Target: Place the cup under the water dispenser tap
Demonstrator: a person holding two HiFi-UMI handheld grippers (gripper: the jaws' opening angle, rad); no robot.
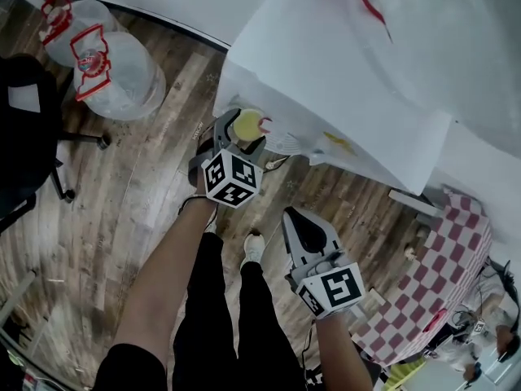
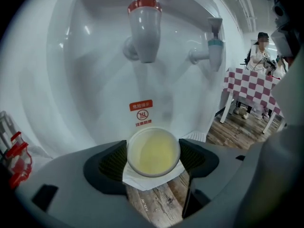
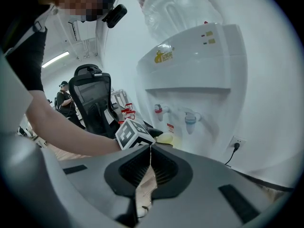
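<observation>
A white paper cup (image 2: 153,152) with a yellowish inside stands upright between my left gripper's (image 2: 153,161) jaws, whose dark pads press on both its sides. It hangs low in front of the white water dispenser (image 2: 95,80), roughly below the red tap (image 2: 145,27); the blue tap (image 2: 214,49) is to the right. From the head view the cup (image 1: 247,125) and left gripper (image 1: 238,141) are at the dispenser's (image 1: 342,72) front. My right gripper (image 1: 295,217) is nearer to me, shut and empty, its pads (image 3: 142,167) meeting.
Two water bottles with red handles (image 1: 114,63) lie on the wooden floor at the left. A black office chair (image 3: 92,103) stands beyond them. A checkered table (image 2: 251,89) with a person (image 2: 260,51) beside it is at the right. A wall socket (image 3: 236,142) is right of the dispenser.
</observation>
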